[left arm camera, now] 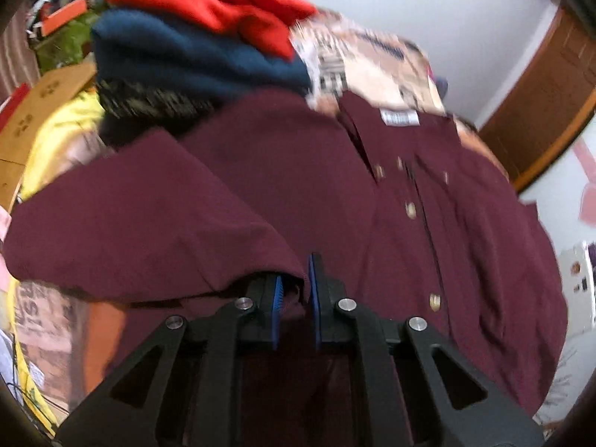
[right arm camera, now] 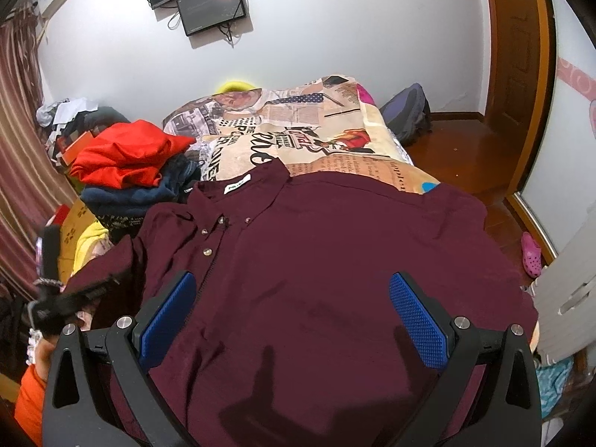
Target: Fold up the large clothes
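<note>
Maroon shirt [right arm camera: 316,260] sleeve pinched by left gripper [left arm camera: 296,290] fingers; right gripper [right arm camera: 294,320] fingers spread.

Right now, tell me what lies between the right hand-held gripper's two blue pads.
Only the spread maroon button-up shirt, seen in the right wrist view; the right hand-held gripper stands open above it, its pads gripping nothing.

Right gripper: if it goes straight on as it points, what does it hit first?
Most likely the maroon shirt spread on the bed; the open right gripper points down at its front panel, nothing between. Depth unclear.
</note>
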Tool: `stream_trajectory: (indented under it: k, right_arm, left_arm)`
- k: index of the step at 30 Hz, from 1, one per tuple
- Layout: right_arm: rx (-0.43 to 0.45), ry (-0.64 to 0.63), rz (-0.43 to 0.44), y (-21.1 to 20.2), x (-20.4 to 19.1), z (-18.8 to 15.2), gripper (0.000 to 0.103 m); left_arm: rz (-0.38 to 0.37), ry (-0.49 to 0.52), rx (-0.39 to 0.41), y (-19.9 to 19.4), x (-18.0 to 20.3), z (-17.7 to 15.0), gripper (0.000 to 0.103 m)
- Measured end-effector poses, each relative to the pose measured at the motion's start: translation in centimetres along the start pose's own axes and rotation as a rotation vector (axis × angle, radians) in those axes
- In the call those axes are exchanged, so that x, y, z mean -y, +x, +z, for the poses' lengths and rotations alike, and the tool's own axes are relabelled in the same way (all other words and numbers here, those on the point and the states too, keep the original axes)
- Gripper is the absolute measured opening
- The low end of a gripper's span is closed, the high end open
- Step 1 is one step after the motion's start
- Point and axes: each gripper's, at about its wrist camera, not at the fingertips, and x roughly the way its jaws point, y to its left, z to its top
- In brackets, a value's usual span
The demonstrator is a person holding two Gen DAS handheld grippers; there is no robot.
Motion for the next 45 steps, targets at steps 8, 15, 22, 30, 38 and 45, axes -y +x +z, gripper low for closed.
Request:
stream_trajectory:
  k: [8, 15, 22, 30, 38, 45]
  right_arm:
    - [-0.017, 0.000, 0.003, 0.4, 0.1, -0.3, 0.103]
    - [-0.020, -0.057, -0.005, 1.0, -1.5, -0.1, 0.103]
    - [-0.030, -0.094, -0.014, 2.4, -3.1, 0.4, 0.103]
    - [-0.055, -0.122, -0.012, 3.8, -5.2, 0.6, 0.103]
    - [-0.073, -0.138, -0.018, 4.6, -6.2, 0.8, 0.103]
    - [-0.079, -0.144, -0.035, 4.7, -6.0, 0.7, 0.103]
  left_arm:
    - [-0.024, -0.024, -0.032, -1.4, 0.3, -2.4, 0.051]
    - [-0.011, -0.112, 0.082, -6.8, -2.7, -2.4, 0.066]
    - [0.062, -0.367, 0.197, -9.8, -11.8, -2.1, 0.079]
    - [-0.018, -0.725, 0.110, -5.0, -22.0, -4.8, 0.079]
    - [-0.196, -0.925, -0.010, 2.2, -25.4, -6.2, 0.069]
    - [0.020, -0.728, 0.020, 3.3, -24.2, -3.1, 0.022]
